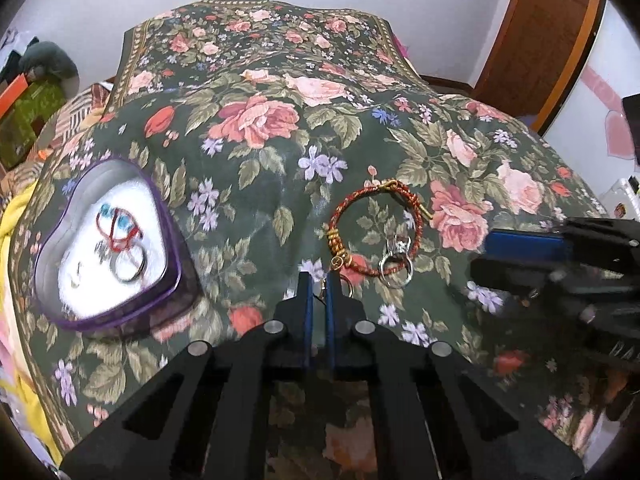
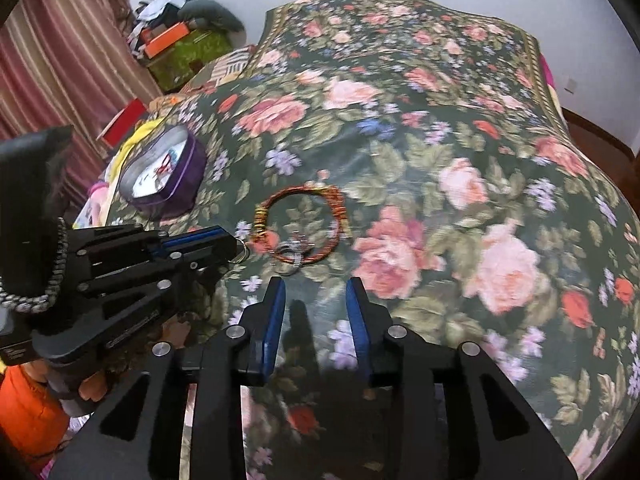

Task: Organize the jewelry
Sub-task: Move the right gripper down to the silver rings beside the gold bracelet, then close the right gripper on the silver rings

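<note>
On the floral bedspread, the left gripper is pinching a small ring, fingers together on it, and carrying it to the heart-shaped tin seems next. The right gripper is hovering, fingers apart, just short of the red-and-gold bracelet.

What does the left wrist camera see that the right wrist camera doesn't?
Only the left wrist view shows the wooden door and the silver ring inside the heart tin. Only the right wrist view shows the striped curtain and the open right hand-held gripper. Both show the heart tin, red-gold bracelet, floral blanket, and the left hand-held gripper pinching a small ring.
</note>
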